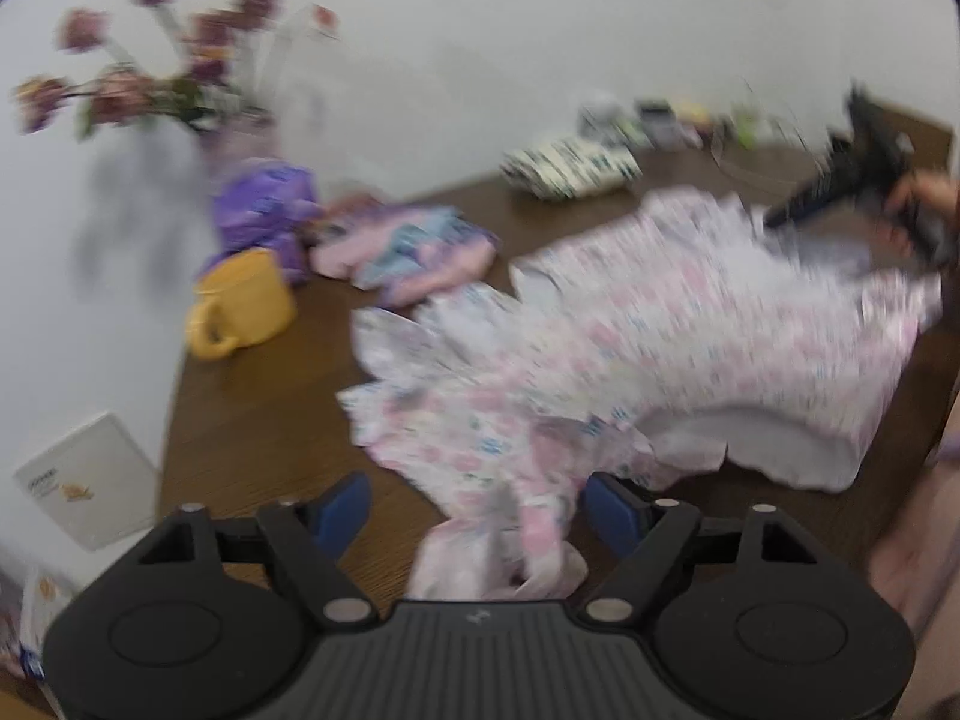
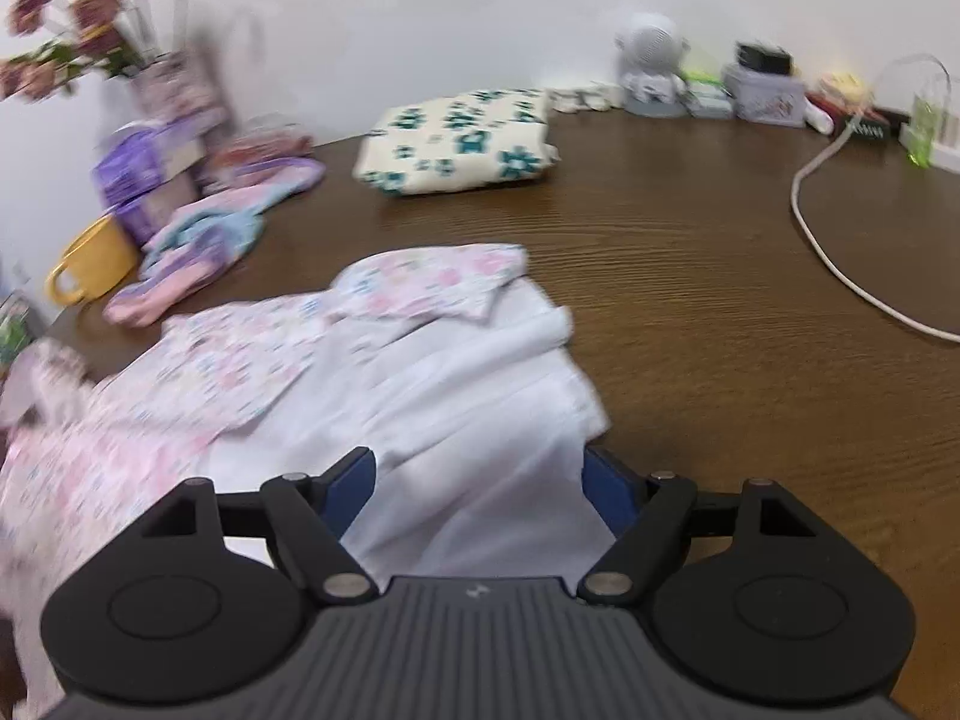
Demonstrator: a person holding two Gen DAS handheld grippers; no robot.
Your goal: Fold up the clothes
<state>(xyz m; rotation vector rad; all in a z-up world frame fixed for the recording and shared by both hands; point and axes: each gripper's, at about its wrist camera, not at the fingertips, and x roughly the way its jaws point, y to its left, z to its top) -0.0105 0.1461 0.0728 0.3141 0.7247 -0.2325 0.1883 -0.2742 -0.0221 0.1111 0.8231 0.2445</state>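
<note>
A pink and white floral garment (image 1: 630, 348) lies spread and rumpled on the brown table (image 1: 252, 420). My left gripper (image 1: 477, 510) is open, its blue pads either side of a bunched end of the garment. My right gripper (image 2: 477, 480) is open over the garment's white lining (image 2: 456, 396), with the floral side (image 2: 240, 360) to its left. The right gripper also shows in the left wrist view (image 1: 864, 192) at the garment's far right edge. Both views are blurred by motion.
A folded cream cloth with teal flowers (image 2: 462, 144) lies at the back. A pink and blue garment (image 2: 192, 252), a yellow mug (image 2: 90, 270), purple packs (image 2: 138, 174) and a flower vase (image 2: 174, 90) stand left. A white cable (image 2: 840, 264) and small items line the back right.
</note>
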